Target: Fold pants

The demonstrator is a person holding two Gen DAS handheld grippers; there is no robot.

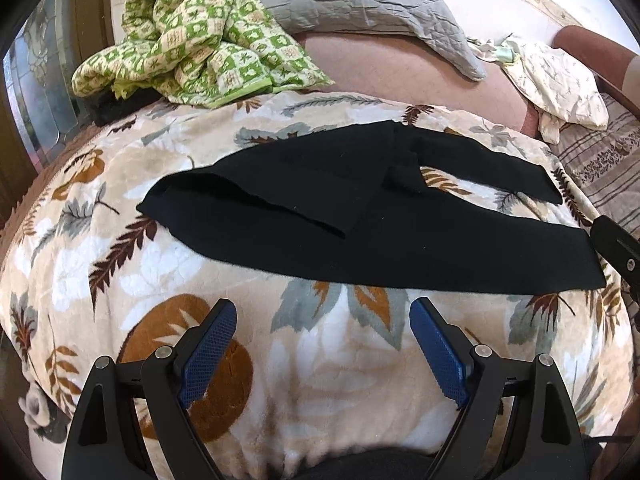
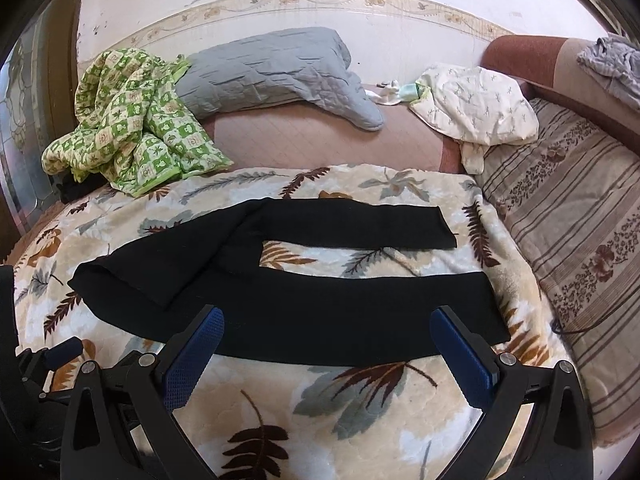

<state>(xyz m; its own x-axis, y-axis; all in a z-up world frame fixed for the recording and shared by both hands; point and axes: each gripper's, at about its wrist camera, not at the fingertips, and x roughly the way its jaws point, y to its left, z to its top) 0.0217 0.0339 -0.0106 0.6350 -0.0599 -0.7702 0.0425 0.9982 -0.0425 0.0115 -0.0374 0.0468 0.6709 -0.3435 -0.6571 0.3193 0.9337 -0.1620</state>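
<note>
Black pants (image 1: 360, 220) lie flat on a leaf-patterned blanket (image 1: 320, 360), waistband to the left with a folded-over flap, two legs running right with a gap between them. In the right wrist view the pants (image 2: 320, 312) lie just ahead of the fingers. My left gripper (image 1: 323, 308) is open and empty, hovering over the blanket just short of the near leg's edge. My right gripper (image 2: 326, 316) is open and empty, its fingertips above the near leg's front edge. Part of the right gripper (image 1: 616, 248) shows at the left wrist view's right edge.
A green checked quilt (image 2: 128, 120) is bunched at the far left. A grey pillow (image 2: 276, 76) lies against the wall. A white printed cloth (image 2: 476, 104) and a striped cushion (image 2: 568, 208) lie on the right. The blanket (image 2: 360, 420) covers the bed.
</note>
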